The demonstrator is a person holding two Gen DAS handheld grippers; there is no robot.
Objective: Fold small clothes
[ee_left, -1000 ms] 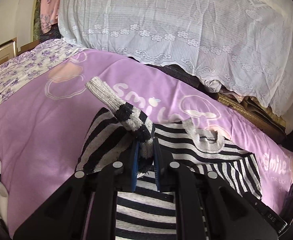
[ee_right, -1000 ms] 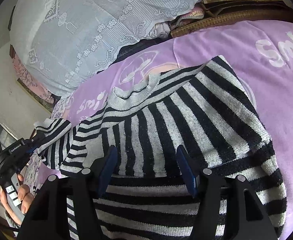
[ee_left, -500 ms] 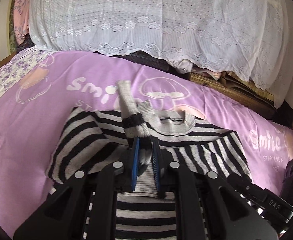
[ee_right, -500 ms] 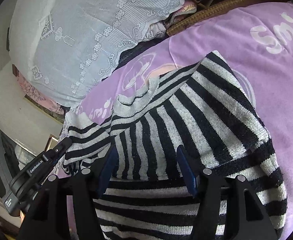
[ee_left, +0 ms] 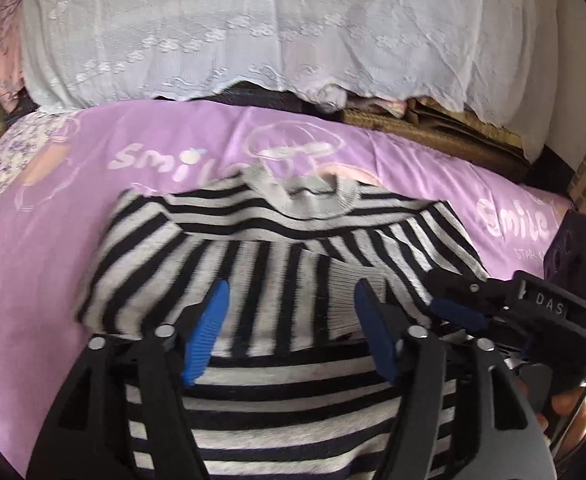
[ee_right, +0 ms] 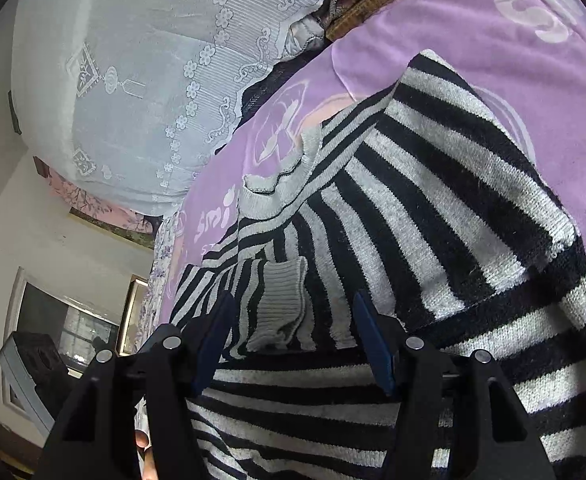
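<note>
One striped sweater [ee_left: 277,248] lies centre frame on the purple bedsheet [ee_left: 73,240]; bare sheet remains at frame left and upper right. A white lace cover [ee_left: 253,28] borders the top of the frame. One sleeve cuff [ee_right: 281,300] lies folded across the sweater body. The left gripper [ee_left: 289,320] is spread wide and holds nothing; 0.5 s ago it was clamped on the sleeve. The right gripper [ee_right: 293,340] is also spread wide, empty, as before, straddling the cuff.

The sweater [ee_left: 277,248] lay on the bed [ee_left: 73,216], sleeves folded across its front, collar [ee_left: 313,200] toward the lace cover [ee_left: 273,28] behind.
</note>
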